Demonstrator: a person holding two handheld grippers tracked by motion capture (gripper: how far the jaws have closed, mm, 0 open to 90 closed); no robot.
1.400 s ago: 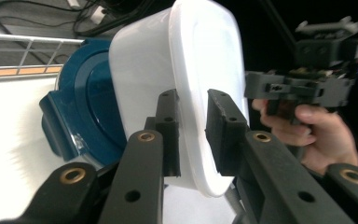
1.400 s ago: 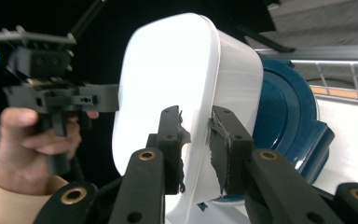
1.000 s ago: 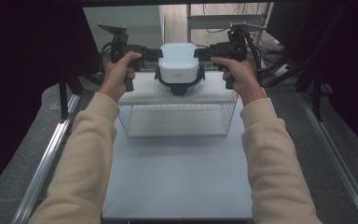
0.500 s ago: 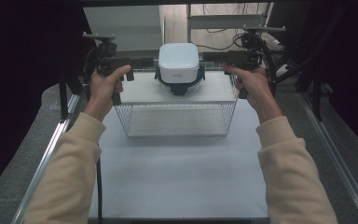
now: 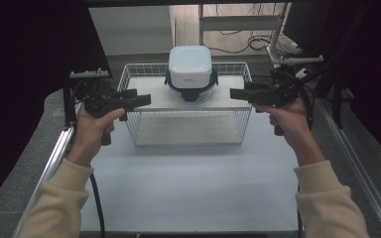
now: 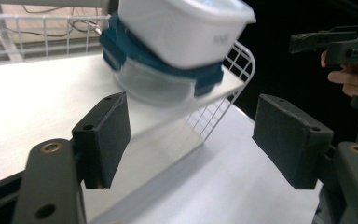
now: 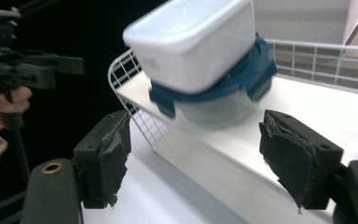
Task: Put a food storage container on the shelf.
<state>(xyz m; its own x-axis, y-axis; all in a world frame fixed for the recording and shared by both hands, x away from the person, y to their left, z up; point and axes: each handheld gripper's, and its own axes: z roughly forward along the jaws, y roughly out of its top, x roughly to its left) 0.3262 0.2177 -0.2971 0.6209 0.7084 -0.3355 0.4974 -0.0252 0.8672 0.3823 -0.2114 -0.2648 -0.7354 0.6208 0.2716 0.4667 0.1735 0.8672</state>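
Stacked white-over-clear tubs with blue lid [image 5: 190, 74] parked on wire rack [image 5: 134, 130]. Your left gripper [image 5: 143, 100], right gripper [image 5: 238, 93] just spreading, empty. Next: probably back off.

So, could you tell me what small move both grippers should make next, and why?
Probably draw the left gripper and right gripper a little farther apart and back. Both jaws have just been opening with nothing between them, and the stacked containers rest on the board across the wire basket, apparently placed.
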